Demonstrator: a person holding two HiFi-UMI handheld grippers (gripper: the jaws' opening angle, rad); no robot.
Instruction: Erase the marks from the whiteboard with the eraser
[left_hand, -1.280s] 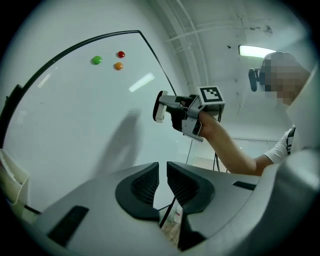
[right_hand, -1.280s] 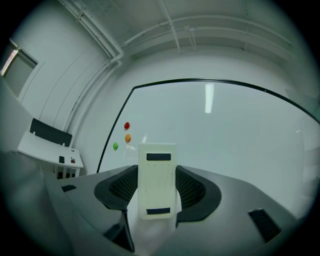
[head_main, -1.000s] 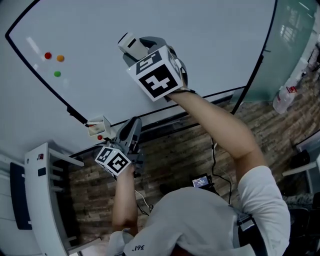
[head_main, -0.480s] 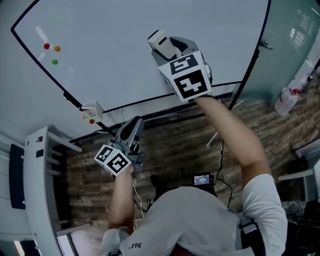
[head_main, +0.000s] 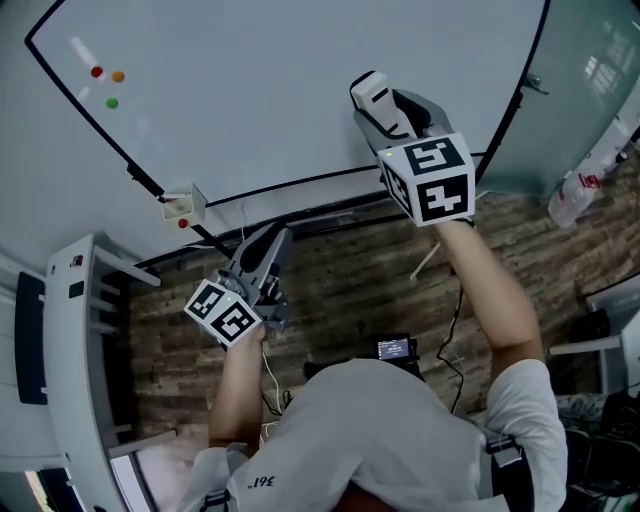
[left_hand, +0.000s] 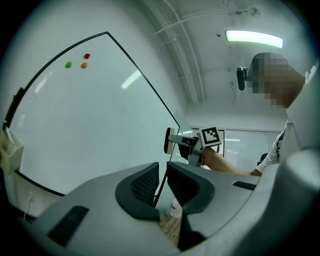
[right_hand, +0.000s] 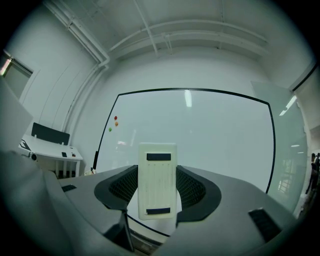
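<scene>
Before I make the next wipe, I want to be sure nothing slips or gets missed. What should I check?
1. Eraser clamped between the right gripper's jaws: ok.
2. Left gripper empty, jaws close together, held off the whiteboard: ok.
3. Eraser face flat against the whiteboard: cannot tell.
4. Marks left to wipe: cannot tell; none show, only three coloured dots near one corner.
5. Small box on the board's frame away from the eraser: ok.
</scene>
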